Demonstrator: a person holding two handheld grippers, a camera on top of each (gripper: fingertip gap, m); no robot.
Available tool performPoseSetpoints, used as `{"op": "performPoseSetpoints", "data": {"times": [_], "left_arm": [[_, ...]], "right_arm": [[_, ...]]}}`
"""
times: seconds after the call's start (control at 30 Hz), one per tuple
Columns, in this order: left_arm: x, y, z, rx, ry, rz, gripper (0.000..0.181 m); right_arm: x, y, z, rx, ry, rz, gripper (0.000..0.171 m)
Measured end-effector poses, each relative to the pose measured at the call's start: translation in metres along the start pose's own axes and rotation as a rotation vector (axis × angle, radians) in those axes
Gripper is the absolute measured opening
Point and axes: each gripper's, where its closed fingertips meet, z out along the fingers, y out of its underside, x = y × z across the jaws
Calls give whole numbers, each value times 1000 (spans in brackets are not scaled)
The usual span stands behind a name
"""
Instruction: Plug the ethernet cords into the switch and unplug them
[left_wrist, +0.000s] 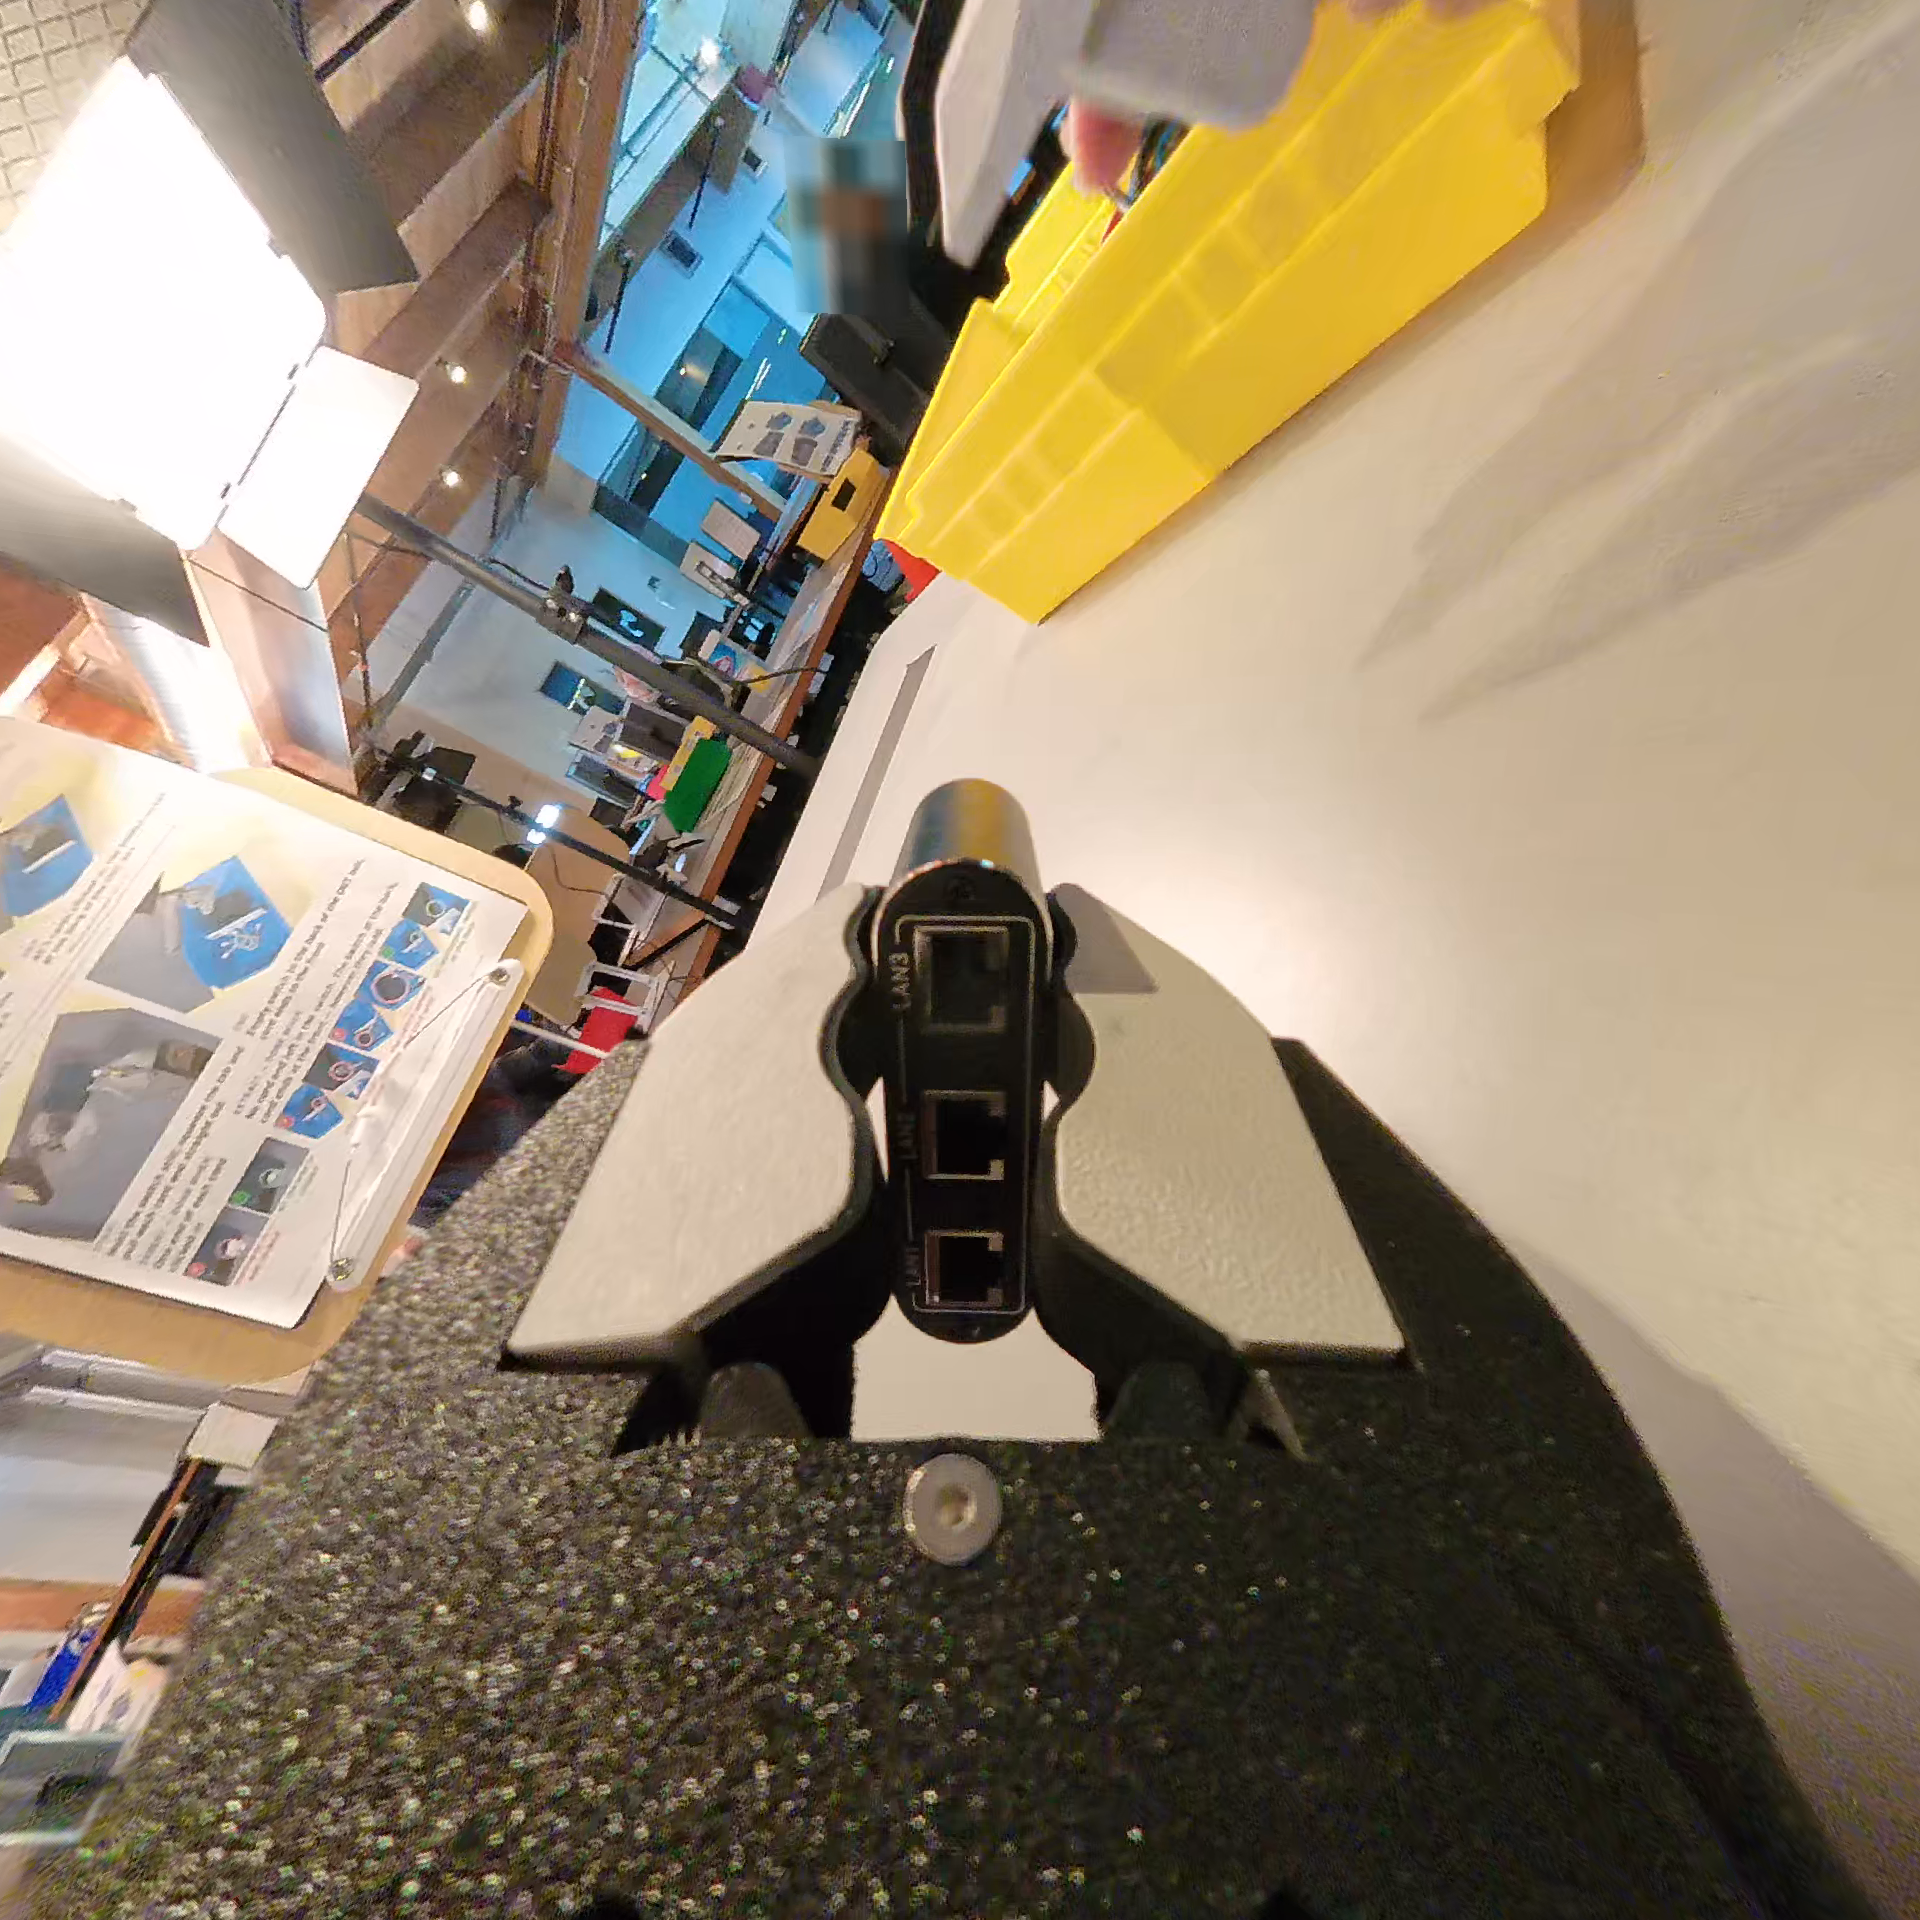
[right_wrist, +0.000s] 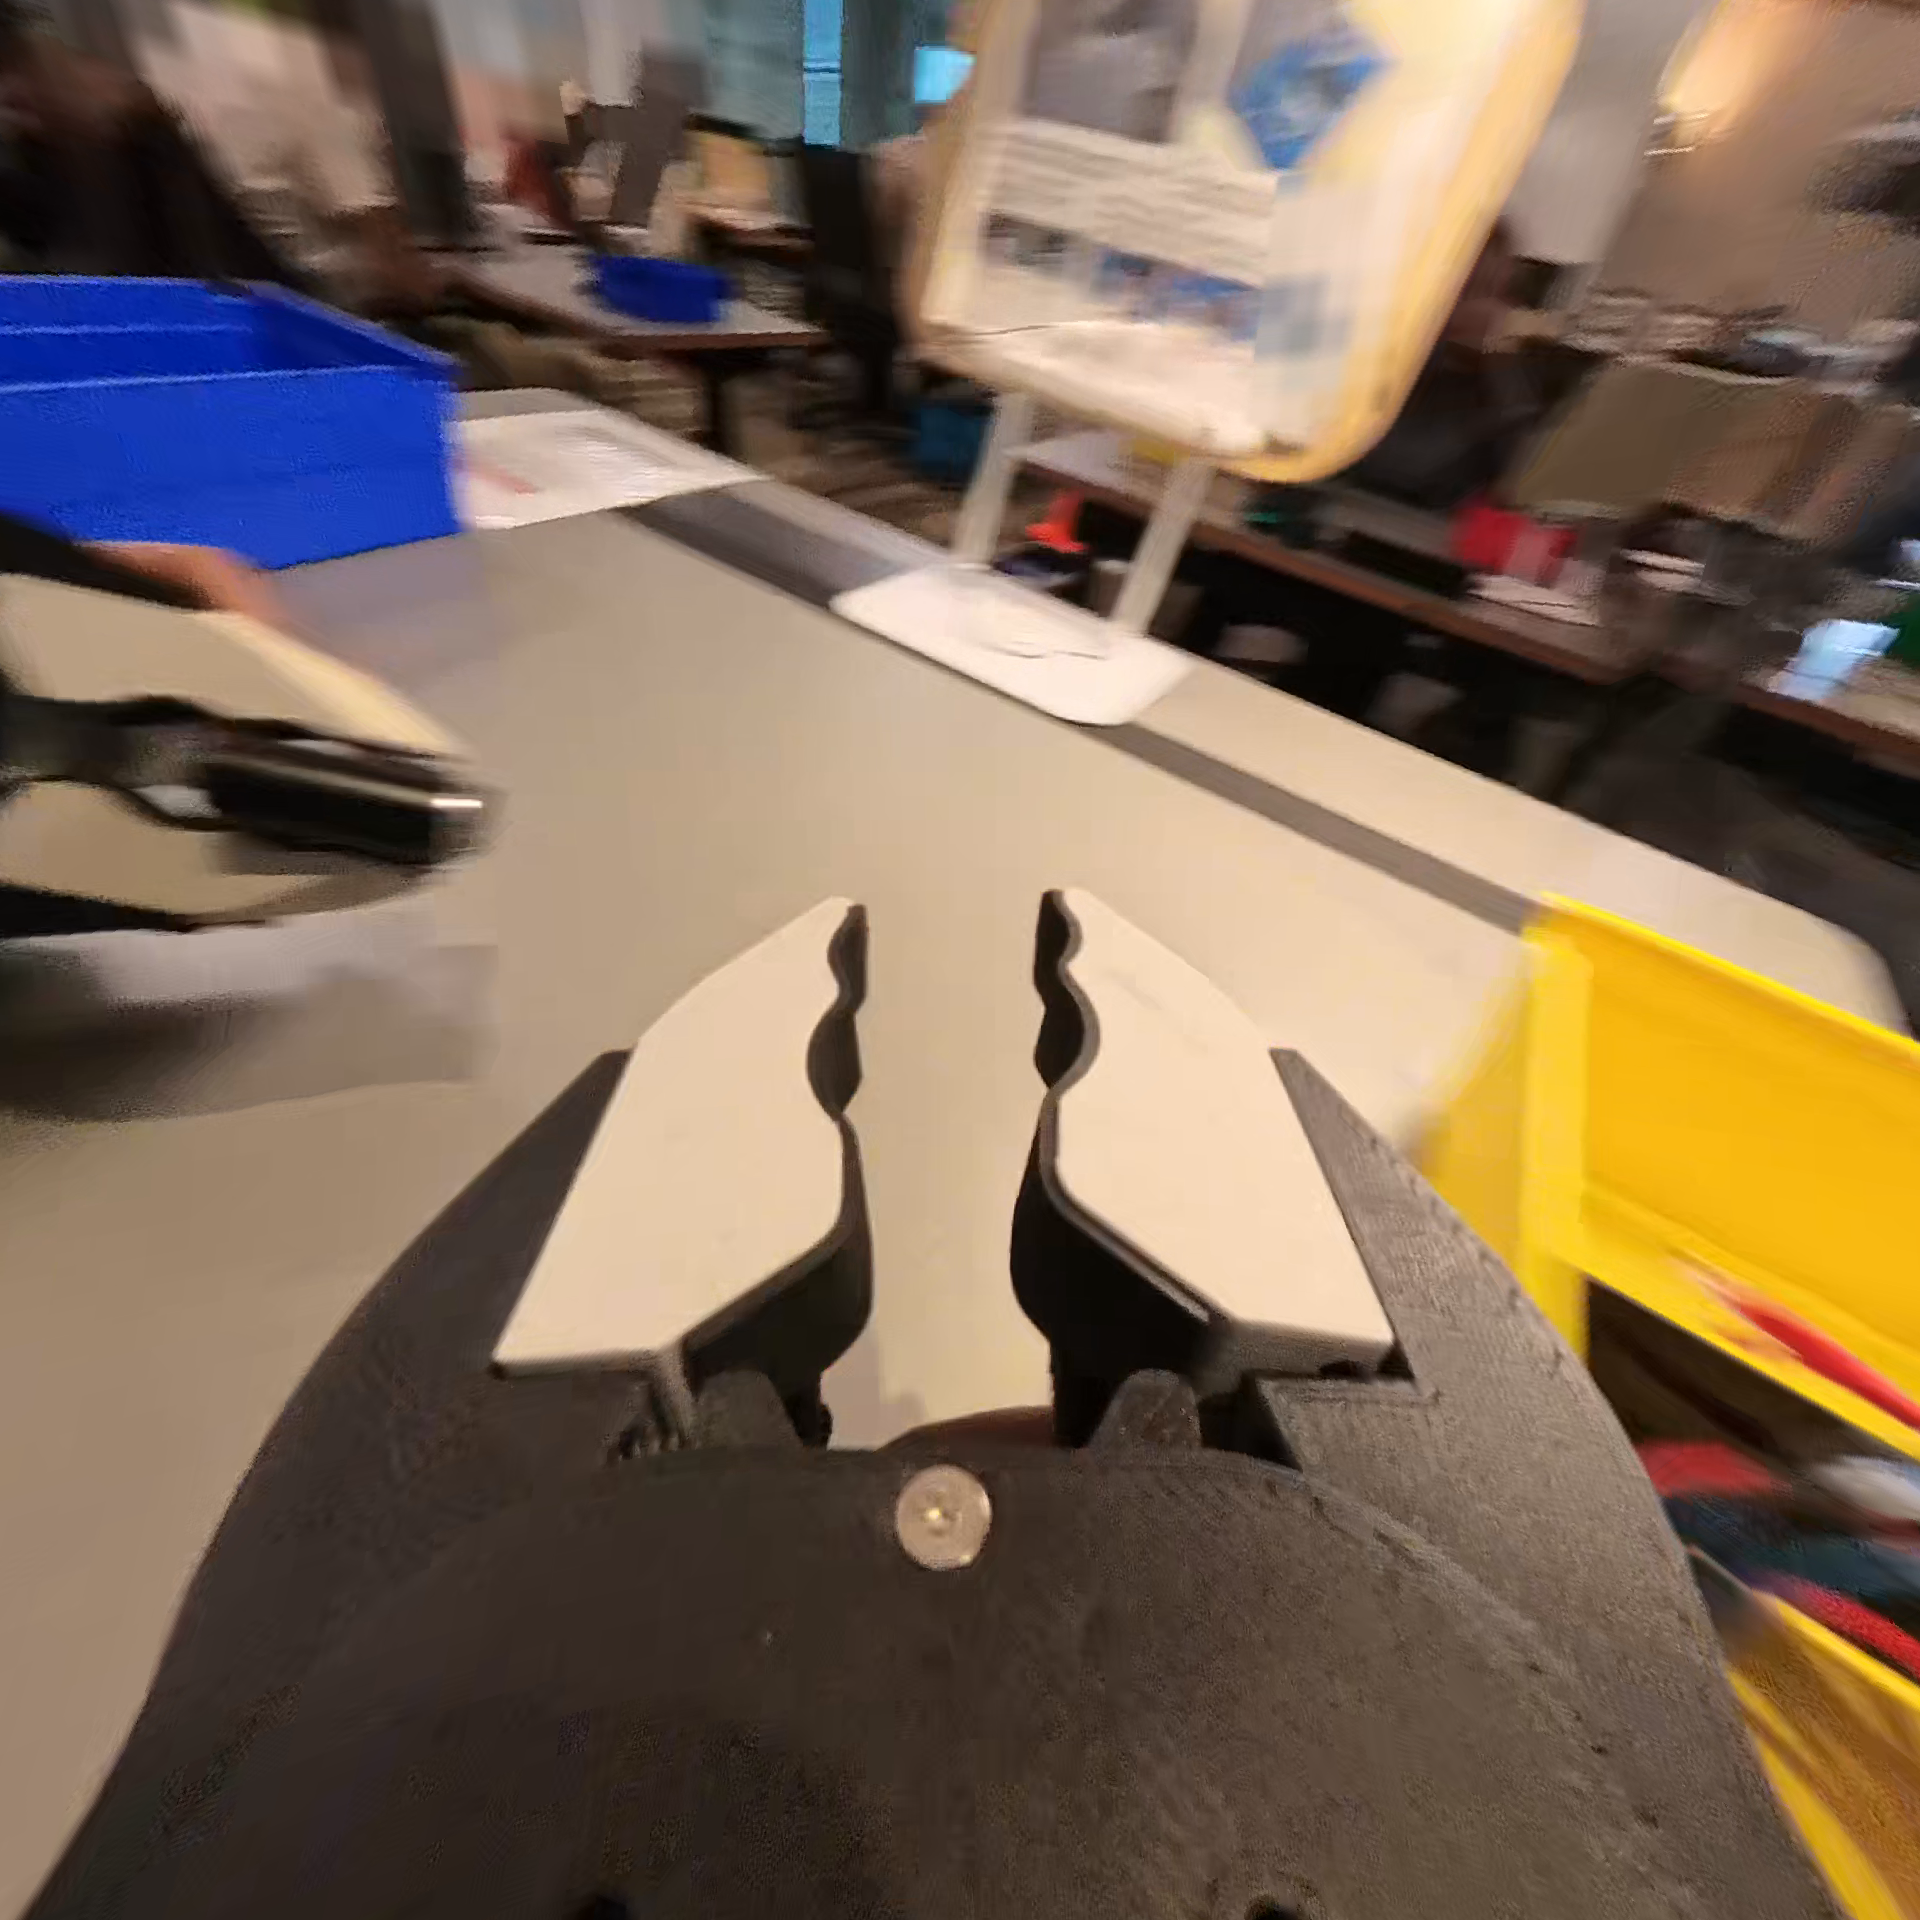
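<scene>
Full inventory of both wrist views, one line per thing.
switch: 1, black, three empty ports, clamped in the left gripper
yellow bins: a stack, on the table's far side; cords inside, blurred
blue bin: 1, far left on the table
instruction board: 1, wooden, on a white stand at the table edge
table: 1, grey
left gripper: 1, grey fingers, shut on the switch
right gripper: 1, open, empty, beside the yellow bins

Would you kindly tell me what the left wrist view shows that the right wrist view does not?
Only the left wrist view shows the black switch's three empty ports, clamped by the left gripper. Only the right wrist view shows the open, empty right gripper and a blue plastic bin. Both show the grey table and yellow plastic bins.
</scene>
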Motion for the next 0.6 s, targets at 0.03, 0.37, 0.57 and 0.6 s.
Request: {"op": "performPoseSetpoints", "data": {"times": [0.03,0.37,0.57,0.6], "left_arm": [[-1,1,0,-6,-8,2,27],[-6,-5,-2,-17,-83,112,27],[-1,-6,0,-18,-78,165,27],[0,-6,0,-16,-78,169,27]], "right_arm": [[-31,-2,13,-2,-94,1,34],[-160,10,66,-57,-446,187,74],[-155,10,66,-47,-400,162,59],[-154,11,66,-50,-402,163,59]]}}
